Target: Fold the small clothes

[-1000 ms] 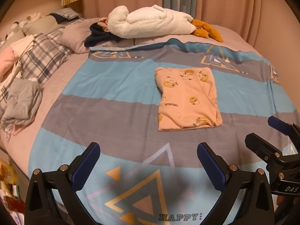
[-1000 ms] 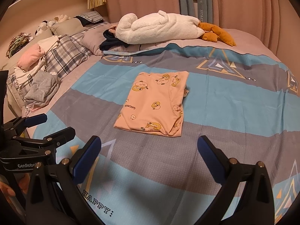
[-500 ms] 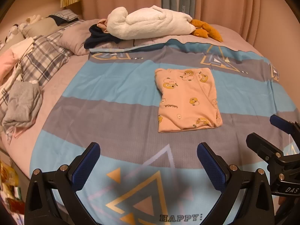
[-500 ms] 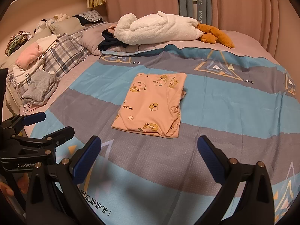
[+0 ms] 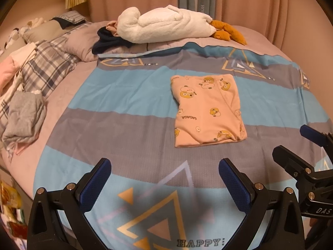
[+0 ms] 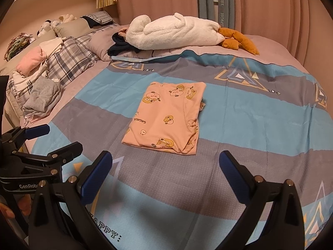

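Currently the left gripper (image 5: 164,179) hangs above the near edge of the bed, jaws spread wide, with nothing between its blue pads (image 5: 95,182). The right gripper (image 6: 166,171) hangs beside it in the same state: jaws wide apart, nothing held. Each gripper also shows at the edge of the other's view, cut off by the frame. In the right wrist view a fingertip shows at the lower left edge; the rest of the hand is out of frame.

Beyond the fingers, the striped bedspread (image 5: 129,95) of blue and grey bands covers the bed. The word "HAPPY" at its near edge is partly hidden by the right gripper's left finger in the right wrist view.

The folded pink garment (image 5: 208,110) with cartoon prints lies flat near the middle of the bedspread, well apart from both grippers. How many layers it has cannot be told; a rumpled fold shows at its near right corner.

At the far edge of the bed, a white plush toy (image 6: 172,32) with orange feet lies across a dark garment (image 6: 120,45), which it partly hides. Along the left edge lie a plaid pillow (image 6: 68,62) and a pile of clothes (image 6: 39,95), grey on top; the lower pieces cannot be made out.
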`<state>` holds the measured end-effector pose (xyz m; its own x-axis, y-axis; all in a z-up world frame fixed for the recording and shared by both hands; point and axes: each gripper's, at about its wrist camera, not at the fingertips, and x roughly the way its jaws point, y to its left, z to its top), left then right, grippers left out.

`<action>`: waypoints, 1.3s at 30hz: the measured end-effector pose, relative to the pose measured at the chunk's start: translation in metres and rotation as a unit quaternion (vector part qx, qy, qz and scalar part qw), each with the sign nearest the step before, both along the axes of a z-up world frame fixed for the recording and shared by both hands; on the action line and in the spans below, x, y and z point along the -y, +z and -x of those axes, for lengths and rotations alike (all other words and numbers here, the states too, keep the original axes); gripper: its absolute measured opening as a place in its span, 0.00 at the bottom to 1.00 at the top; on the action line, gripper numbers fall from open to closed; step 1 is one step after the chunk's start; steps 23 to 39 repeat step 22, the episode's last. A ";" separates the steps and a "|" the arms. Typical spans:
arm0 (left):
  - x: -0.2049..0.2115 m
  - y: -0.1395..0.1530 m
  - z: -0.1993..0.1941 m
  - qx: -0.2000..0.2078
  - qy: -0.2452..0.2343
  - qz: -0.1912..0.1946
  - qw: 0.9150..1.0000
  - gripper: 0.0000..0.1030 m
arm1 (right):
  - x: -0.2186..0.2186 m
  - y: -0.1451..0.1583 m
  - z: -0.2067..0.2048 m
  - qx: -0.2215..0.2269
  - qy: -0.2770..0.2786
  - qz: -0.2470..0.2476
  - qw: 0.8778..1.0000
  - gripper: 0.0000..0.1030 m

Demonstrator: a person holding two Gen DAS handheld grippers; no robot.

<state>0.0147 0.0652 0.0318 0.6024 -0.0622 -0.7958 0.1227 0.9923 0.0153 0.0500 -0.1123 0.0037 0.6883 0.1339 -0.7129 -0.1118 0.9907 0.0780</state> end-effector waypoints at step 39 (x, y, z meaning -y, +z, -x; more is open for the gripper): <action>0.001 -0.004 0.000 -0.003 0.004 0.004 1.000 0.99 | -0.008 -0.005 -0.001 -0.001 -0.001 -0.004 1.000 1.00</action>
